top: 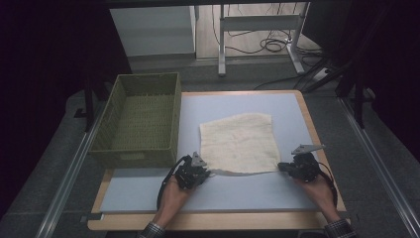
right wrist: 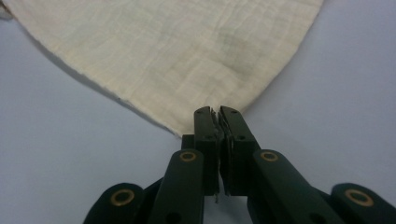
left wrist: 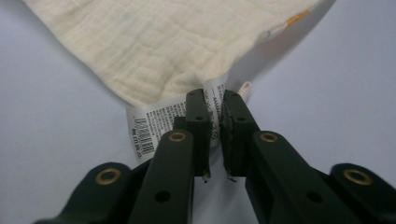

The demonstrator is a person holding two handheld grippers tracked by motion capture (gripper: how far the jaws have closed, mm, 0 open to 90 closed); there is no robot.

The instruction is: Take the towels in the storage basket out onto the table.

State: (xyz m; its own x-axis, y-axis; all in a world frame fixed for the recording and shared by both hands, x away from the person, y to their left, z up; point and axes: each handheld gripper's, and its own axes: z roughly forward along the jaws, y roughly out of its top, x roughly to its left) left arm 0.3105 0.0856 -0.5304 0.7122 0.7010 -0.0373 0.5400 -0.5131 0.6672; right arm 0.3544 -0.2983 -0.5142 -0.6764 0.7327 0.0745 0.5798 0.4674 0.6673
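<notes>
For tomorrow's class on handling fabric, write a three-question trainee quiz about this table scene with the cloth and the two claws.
1. True or false: the left claw pinches the cloth at the corner bearing the white label.
2. Where is the right claw shut? A) near right corner B) far edge C) middle
3. What stands left of the cloth?

Key: 1 true; 2 A; 3 the woven basket.
</notes>
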